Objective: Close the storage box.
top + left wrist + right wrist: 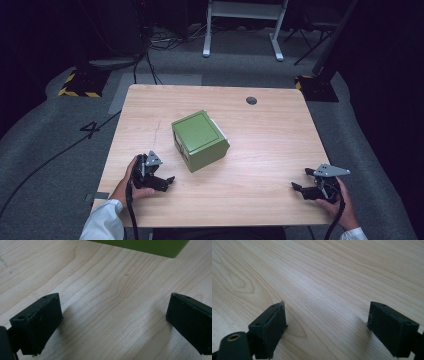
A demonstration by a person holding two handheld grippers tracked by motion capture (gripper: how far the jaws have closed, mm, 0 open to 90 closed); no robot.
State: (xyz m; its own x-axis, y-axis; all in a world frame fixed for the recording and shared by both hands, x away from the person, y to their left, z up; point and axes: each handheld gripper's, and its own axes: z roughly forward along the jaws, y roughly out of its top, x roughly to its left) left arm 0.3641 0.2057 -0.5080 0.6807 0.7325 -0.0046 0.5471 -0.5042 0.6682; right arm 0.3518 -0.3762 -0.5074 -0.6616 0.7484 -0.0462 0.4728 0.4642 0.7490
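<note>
A green box with a closed lid and a pale side stands near the middle of the wooden table. My left gripper rests low on the table at the front left, open, just short of the box's near corner. From the left gripper view the box's green lower edge lies ahead of the wide-apart jaws, and bare wood fills the gap of that left gripper. At the front right my right gripper is open over bare wood, far from the box. In its own view the right gripper holds nothing.
A round cable hole sits near the table's far edge. Beyond the table are grey carpet, cables, a white desk frame and yellow-black striped bases. Open wood lies between the box and the right gripper.
</note>
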